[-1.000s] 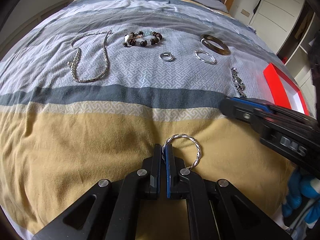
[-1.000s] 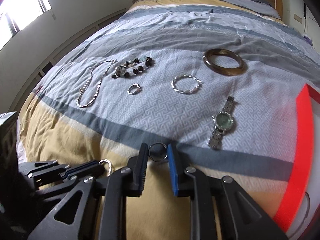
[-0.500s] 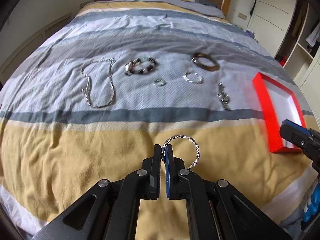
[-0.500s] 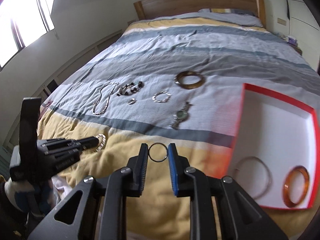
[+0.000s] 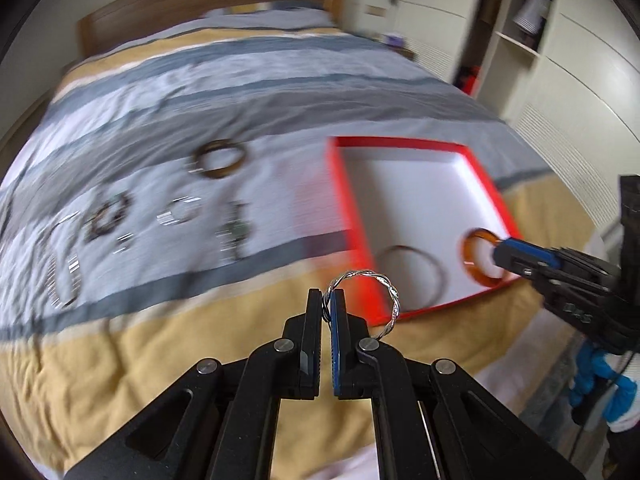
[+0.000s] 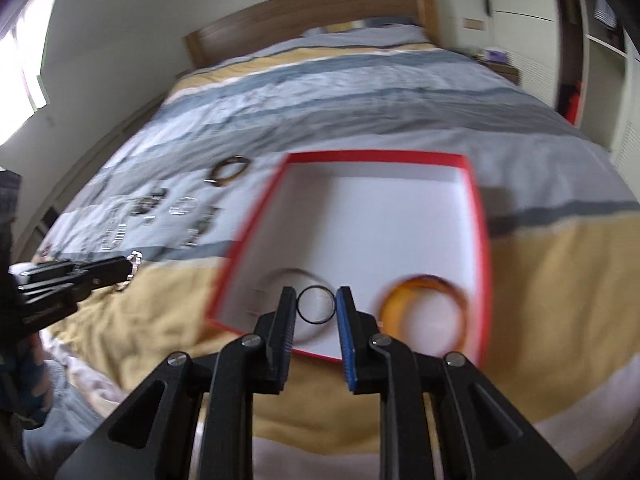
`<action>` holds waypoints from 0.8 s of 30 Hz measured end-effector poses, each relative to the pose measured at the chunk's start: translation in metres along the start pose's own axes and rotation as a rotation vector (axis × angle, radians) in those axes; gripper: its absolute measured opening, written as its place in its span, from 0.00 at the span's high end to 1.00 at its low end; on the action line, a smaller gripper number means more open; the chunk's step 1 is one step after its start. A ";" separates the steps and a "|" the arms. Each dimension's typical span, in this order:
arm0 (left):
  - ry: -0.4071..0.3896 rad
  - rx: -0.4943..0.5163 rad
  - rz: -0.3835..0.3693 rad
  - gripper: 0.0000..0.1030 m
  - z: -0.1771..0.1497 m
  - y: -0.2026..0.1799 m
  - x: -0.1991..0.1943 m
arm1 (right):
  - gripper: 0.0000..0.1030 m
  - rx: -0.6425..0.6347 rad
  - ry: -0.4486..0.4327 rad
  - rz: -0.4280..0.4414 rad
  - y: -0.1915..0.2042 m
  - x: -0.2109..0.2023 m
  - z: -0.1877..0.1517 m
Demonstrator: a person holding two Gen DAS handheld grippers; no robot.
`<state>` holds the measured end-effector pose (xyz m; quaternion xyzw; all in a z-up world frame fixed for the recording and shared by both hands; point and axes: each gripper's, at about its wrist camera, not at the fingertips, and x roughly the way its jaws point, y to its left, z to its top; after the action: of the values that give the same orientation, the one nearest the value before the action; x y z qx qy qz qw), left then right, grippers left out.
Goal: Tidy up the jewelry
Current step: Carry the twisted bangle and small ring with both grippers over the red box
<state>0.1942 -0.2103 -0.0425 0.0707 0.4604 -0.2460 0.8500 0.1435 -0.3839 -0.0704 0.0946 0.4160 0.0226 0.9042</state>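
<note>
My left gripper [image 5: 327,304] is shut on a twisted silver bangle [image 5: 390,294] and holds it in the air in front of the red box [image 5: 400,145]. My right gripper [image 6: 316,305] is shut on a small dark ring [image 6: 316,322] above the near part of the red box [image 6: 376,157]. The box holds an amber bangle [image 6: 424,280] and a thin silver hoop [image 5: 436,270]. Blurred on the bedspread to the left lie a brown bangle [image 5: 219,158], a beaded bracelet [image 5: 107,216], a watch [image 5: 236,232], another silver bangle [image 5: 180,212] and a chain necklace [image 5: 66,276].
The bed has a striped grey, blue and yellow cover [image 5: 120,344] and a wooden headboard [image 6: 312,16]. White wardrobes [image 5: 580,80] stand to the right of the bed. My left gripper also shows at the left edge of the right wrist view [image 6: 132,266].
Both grippers have swung right toward the red box, each still holding its piece. The box now fills the middle of both views and the loose jewelry has slid left.
</note>
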 end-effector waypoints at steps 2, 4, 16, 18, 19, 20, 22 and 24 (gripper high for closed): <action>0.017 0.044 -0.017 0.96 0.006 -0.022 0.013 | 0.82 -0.001 0.016 -0.040 -0.014 0.004 -0.004; 0.041 0.089 -0.016 0.96 0.010 -0.043 0.029 | 0.82 -0.005 0.031 -0.068 -0.023 0.009 -0.007; 0.177 0.154 0.030 0.96 0.018 -0.073 0.104 | 0.81 -0.023 0.085 -0.110 -0.037 0.030 -0.017; 0.193 0.149 0.032 0.96 0.016 -0.072 0.111 | 0.81 -0.015 0.095 -0.110 -0.040 0.033 -0.017; 0.189 0.151 0.033 0.96 0.016 -0.073 0.112 | 0.81 -0.017 0.100 -0.111 -0.041 0.035 -0.017; 0.188 0.152 0.035 0.96 0.016 -0.074 0.113 | 0.81 -0.023 0.104 -0.115 -0.040 0.036 -0.018; 0.185 0.162 0.040 0.96 0.018 -0.076 0.114 | 0.81 -0.031 0.107 -0.124 -0.039 0.038 -0.018; 0.182 0.163 0.043 0.96 0.020 -0.078 0.115 | 0.81 -0.035 0.110 -0.132 -0.037 0.040 -0.018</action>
<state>0.2238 -0.3250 -0.1169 0.1714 0.5127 -0.2570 0.8011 0.1545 -0.4128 -0.1184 0.0496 0.4699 -0.0247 0.8810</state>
